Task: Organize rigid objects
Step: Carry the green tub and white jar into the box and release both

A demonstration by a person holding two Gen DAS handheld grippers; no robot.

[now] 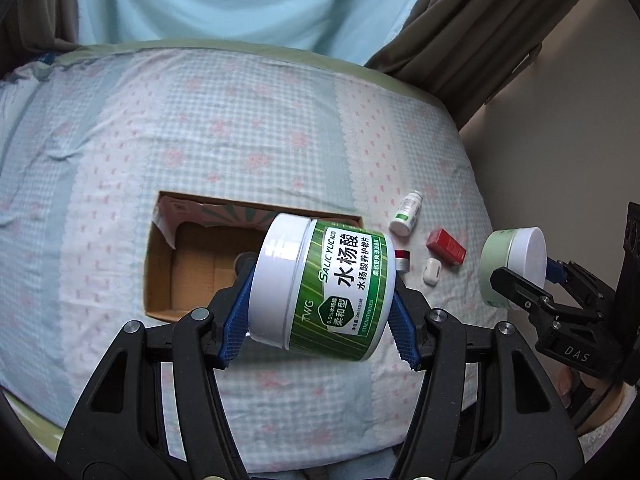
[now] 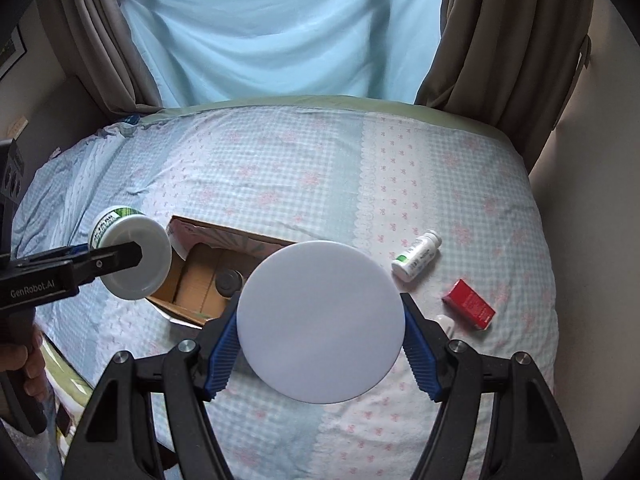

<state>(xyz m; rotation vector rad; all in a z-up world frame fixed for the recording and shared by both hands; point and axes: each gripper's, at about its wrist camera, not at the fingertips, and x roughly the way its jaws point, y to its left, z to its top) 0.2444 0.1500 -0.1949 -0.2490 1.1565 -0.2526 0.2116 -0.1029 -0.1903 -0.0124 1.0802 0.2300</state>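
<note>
My left gripper (image 1: pixel 320 312) is shut on a dark green jar with a white lid (image 1: pixel 324 284), held on its side above the near right corner of an open cardboard box (image 1: pixel 160 280). My right gripper (image 2: pixel 320 344) is shut on a pale green jar whose white lid (image 2: pixel 320 320) faces the camera; it also shows in the left wrist view (image 1: pixel 512 264). The box (image 2: pixel 192 280) lies on the bed with a dark round thing (image 2: pixel 228 282) inside. The left gripper's jar (image 2: pixel 132 256) hangs over the box's left end.
On the checked bedsheet (image 1: pixel 240 128), right of the box, lie a white pill bottle (image 1: pixel 406 216), a red carton (image 1: pixel 446 246), a white earbud case (image 1: pixel 431 272) and a small red-and-silver item (image 1: pixel 402 262). Curtains (image 2: pixel 280 32) hang behind the bed. A wall (image 1: pixel 560 100) stands at right.
</note>
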